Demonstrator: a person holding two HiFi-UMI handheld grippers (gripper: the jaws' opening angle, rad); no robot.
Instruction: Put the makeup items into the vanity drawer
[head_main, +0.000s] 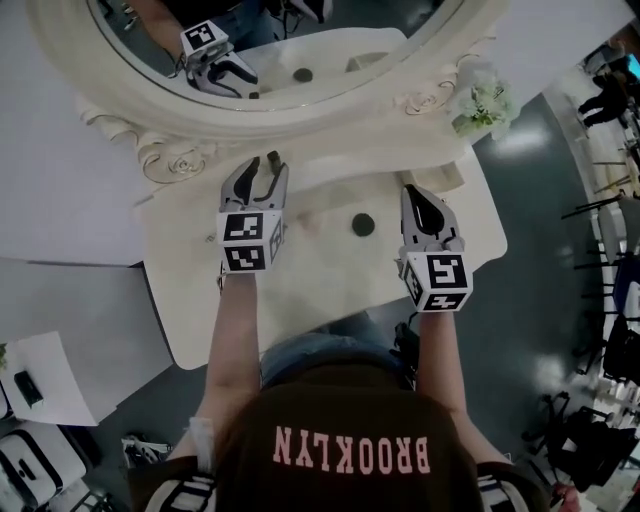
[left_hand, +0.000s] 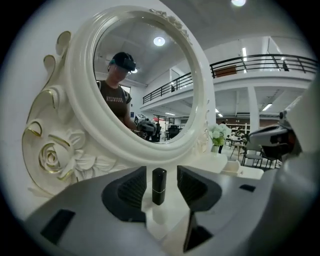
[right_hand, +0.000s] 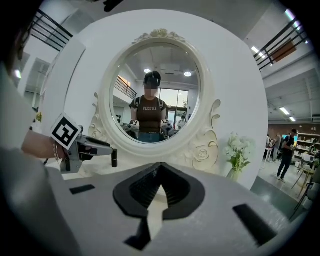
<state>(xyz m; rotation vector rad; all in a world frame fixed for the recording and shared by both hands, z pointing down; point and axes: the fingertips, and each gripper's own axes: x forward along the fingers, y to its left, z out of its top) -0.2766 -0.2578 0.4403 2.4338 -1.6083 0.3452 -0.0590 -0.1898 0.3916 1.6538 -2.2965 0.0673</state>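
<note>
While jaws on the left gripper (head_main: 264, 170) are standing apart around the upright lipstick (left_hand: 159, 186), an off-centre squeeze is threatening to topple it; on the right gripper (right_hand: 159, 167), jaws are sitting together.

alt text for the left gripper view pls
Open jaws of the left gripper flank a black lipstick tube standing upright on the white vanity top, pads not touching it. Behind rises an oval mirror in a cream frame carved with a rose, reflecting a person.
</note>
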